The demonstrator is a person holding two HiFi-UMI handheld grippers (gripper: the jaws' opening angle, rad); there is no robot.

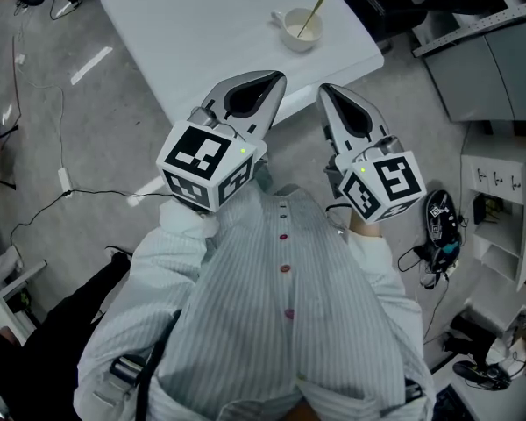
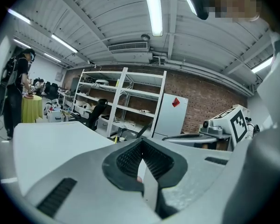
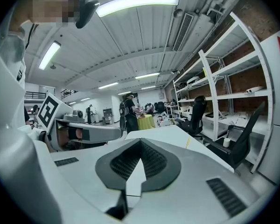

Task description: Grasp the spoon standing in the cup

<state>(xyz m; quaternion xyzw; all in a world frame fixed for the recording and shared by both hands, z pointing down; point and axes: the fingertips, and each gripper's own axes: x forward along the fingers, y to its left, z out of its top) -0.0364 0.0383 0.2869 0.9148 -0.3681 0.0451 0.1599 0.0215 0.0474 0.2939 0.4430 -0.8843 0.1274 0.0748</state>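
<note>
Now left gripper [image 1: 274, 79], right gripper [image 1: 327, 89] jaws pressed together, empty; spoon [image 1: 312, 13] leaning in cup [image 1: 297, 33].

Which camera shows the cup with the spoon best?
The head view: the white cup sits in plain sight on the table, the spoon leaning in it. Both gripper views look low across the tabletop and show at most a tiny yellowish sliver far away.

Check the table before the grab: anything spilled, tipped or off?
Nothing stands out. The cup stands upright near the right edge of the white table, the spoon leans in it, and no spill shows. The left tool and right tool are both shut with nothing in them.
</note>
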